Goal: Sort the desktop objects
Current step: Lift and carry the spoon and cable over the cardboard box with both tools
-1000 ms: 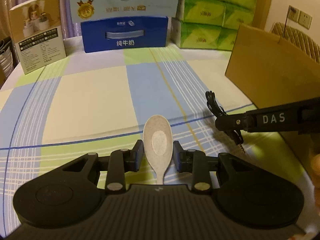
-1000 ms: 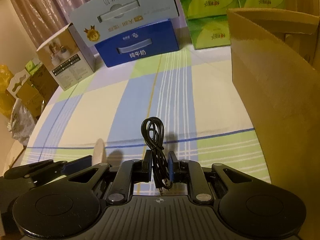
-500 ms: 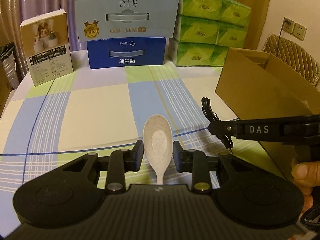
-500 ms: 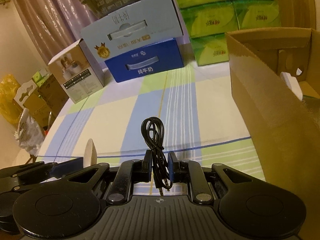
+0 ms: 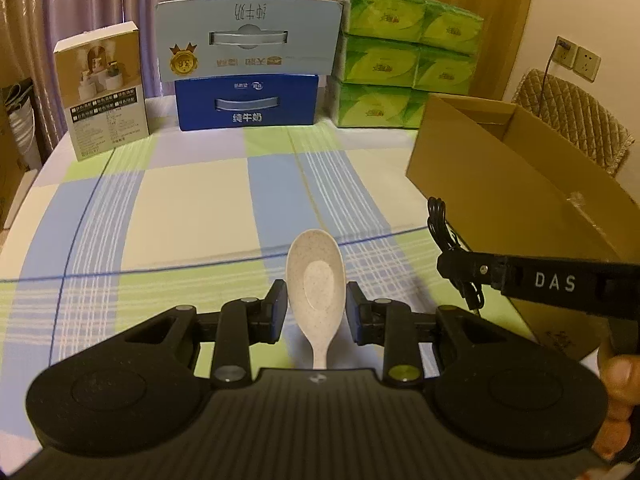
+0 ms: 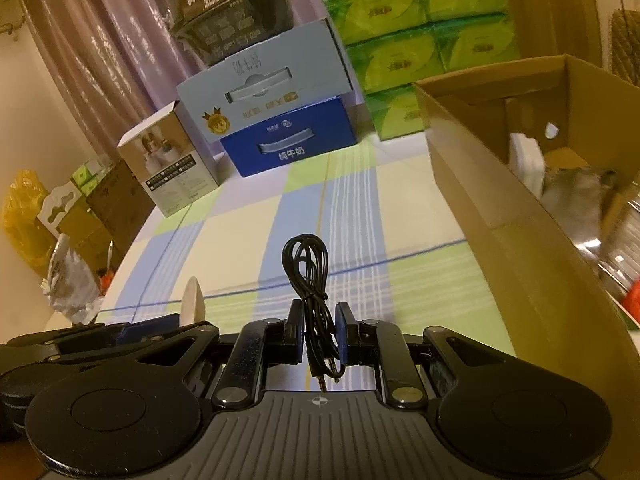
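Observation:
A speckled white spoon [image 5: 316,280] stands bowl-forward between the pads of my left gripper [image 5: 316,306], which is shut on it above the checked tablecloth [image 5: 192,208]. My right gripper [image 6: 319,330] is shut on a coiled black audio cable [image 6: 306,264], its plugs hanging down near the palm. In the left wrist view the right gripper [image 5: 456,268] reaches in from the right with the cable [image 5: 440,224] beside the open cardboard box [image 5: 492,184]. From the right wrist, the spoon [image 6: 193,300] shows edge-on at the left, and the box [image 6: 520,216] rises at the right.
At the table's far edge stand a small product box [image 5: 104,92], two stacked blue milk cartons [image 5: 248,80] and green tissue packs [image 5: 404,60]. Inside the cardboard box lie a white item [image 6: 526,162] and other things. A hand [image 5: 620,384] shows at right.
Both grippers have risen and tilted back with their loads, so more of the room and the inside of the cardboard box shows. Both grips are unchanged.

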The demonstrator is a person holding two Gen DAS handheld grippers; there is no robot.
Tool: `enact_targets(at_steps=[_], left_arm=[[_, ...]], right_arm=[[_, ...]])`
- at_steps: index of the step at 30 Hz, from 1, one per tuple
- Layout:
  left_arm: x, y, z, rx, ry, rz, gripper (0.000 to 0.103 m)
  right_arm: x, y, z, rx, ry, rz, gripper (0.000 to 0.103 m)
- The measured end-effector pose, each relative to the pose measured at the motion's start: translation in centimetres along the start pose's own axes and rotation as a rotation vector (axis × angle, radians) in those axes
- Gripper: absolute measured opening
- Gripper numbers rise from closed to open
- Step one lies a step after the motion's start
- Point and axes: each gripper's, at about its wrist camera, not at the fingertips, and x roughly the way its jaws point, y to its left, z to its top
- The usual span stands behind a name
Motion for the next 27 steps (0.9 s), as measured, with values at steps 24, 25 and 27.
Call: enact_targets(at_steps=[24, 25, 27], left_arm=[[-7.8, -5.4, -2.3, 0.005, -0.027, -0.019, 0.026], [-8.2, -5.7, -2.3, 0.008, -0.031, -0.019, 0.026], [-9.1, -6.3, -2.0, 0.010, -0.040, -0.027, 0.026]], right_arm=[[-10.3, 0.6, -2.9, 0.023, -0.065, -0.013, 0.013], [-10.9, 0.5, -2.9, 0.029, -0.071, -0.015, 0.013], [-12.3, 0.1, -2.9, 0.041, -0.083, -0.018, 0.013]])
